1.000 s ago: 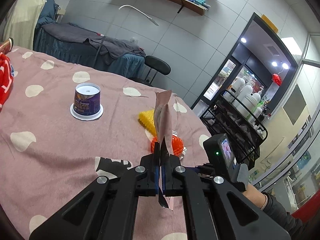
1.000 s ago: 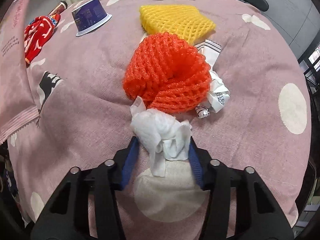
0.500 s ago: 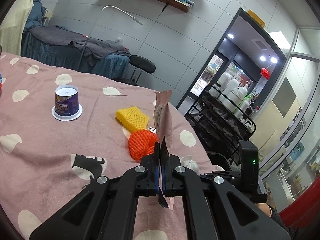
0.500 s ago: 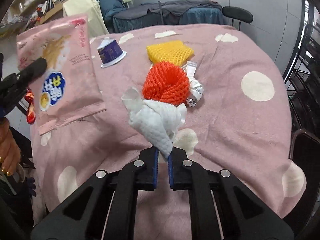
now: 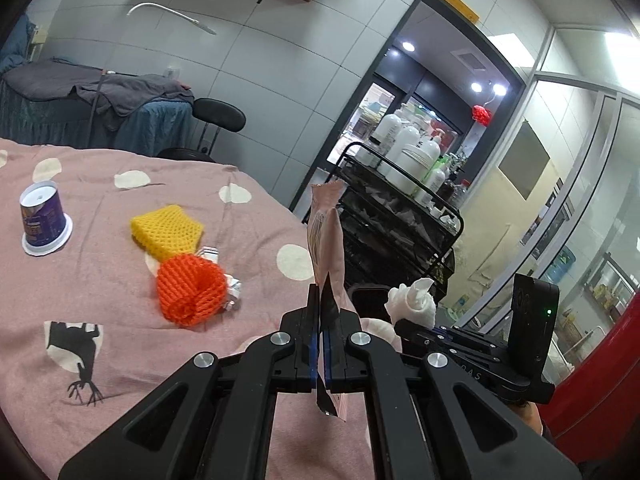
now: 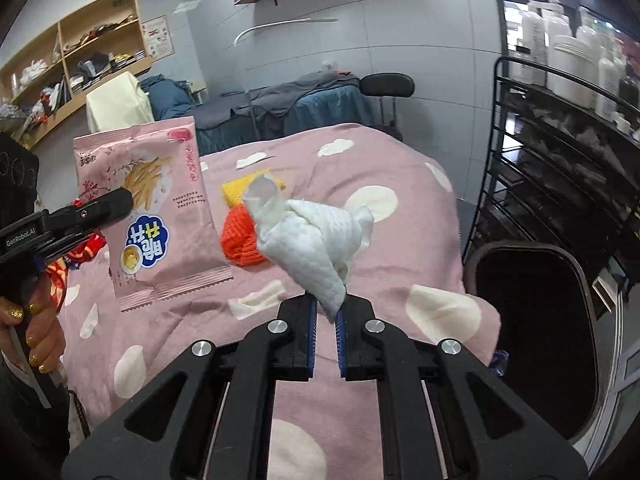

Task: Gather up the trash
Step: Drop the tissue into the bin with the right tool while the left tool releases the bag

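My left gripper [image 5: 320, 344] is shut on a pink snack bag [image 5: 326, 236], held upright above the table's near edge; the bag also shows in the right wrist view [image 6: 156, 212]. My right gripper [image 6: 325, 320] is shut on a crumpled white tissue [image 6: 308, 232], lifted off the table; the tissue shows in the left wrist view [image 5: 412, 300] too. An orange foam net [image 5: 188, 292], a yellow foam net [image 5: 166, 230], a crumpled white wrapper [image 5: 232, 286] and an upturned purple cup [image 5: 42, 216] lie on the pink tablecloth [image 5: 100, 280].
A dark open bin [image 6: 532, 324] stands on the floor just right of the table. A black wire rack [image 6: 560, 152] with white bottles stands behind it. A red wrapper [image 6: 80, 252] lies on the table's left. A black chair [image 5: 218, 118] is at the far side.
Both grippers have drawn back and swung right with their loads. The tissue is carried further from the orange net, and the dark bin has come into the right wrist view.
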A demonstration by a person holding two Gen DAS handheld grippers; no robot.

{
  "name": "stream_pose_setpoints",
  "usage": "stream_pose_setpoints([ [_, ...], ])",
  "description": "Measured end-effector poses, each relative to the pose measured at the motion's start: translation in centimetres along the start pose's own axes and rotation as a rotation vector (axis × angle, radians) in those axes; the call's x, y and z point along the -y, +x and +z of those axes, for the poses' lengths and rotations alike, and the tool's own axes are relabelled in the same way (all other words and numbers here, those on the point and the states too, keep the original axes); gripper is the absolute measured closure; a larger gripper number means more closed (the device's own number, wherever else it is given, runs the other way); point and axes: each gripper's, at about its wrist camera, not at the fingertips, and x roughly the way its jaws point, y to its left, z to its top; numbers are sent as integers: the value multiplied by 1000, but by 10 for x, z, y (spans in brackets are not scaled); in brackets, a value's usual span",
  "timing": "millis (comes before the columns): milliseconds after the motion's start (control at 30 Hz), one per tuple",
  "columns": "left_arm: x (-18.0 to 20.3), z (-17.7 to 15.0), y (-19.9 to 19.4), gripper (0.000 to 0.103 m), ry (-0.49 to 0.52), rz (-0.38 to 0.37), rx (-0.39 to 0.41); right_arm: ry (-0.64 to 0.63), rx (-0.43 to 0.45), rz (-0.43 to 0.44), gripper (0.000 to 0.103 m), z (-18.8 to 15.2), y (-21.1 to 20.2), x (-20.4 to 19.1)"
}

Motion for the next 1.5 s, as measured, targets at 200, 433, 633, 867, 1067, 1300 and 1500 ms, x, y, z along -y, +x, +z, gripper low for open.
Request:
stream_pose_setpoints([
  [200,21,-4,41,101,17,-78,-77,124,-6,-115,94,-24,-6,55],
  [433,54,-9,80,101,72,-147,-149,298,-55,-232,94,-57,0,124],
  [633,79,-16,111,101,112,-182,-207,401,-115,-281,59,-85,19,162],
  [867,97,-28,145,101,150,-189,-280,426,-123,-315,29,-107,21,164],
  [1067,116,-36,178,101,170,-202,-341,429,-99,-331,23,-119,6,155],
  [1300,138,-46,216,101,202,-196,-409,407,-76,-345,23,-127,-13,142],
  [1500,151,-55,240,96,229,-170,-465,395,-50,-344,17,-126,-27,135],
])
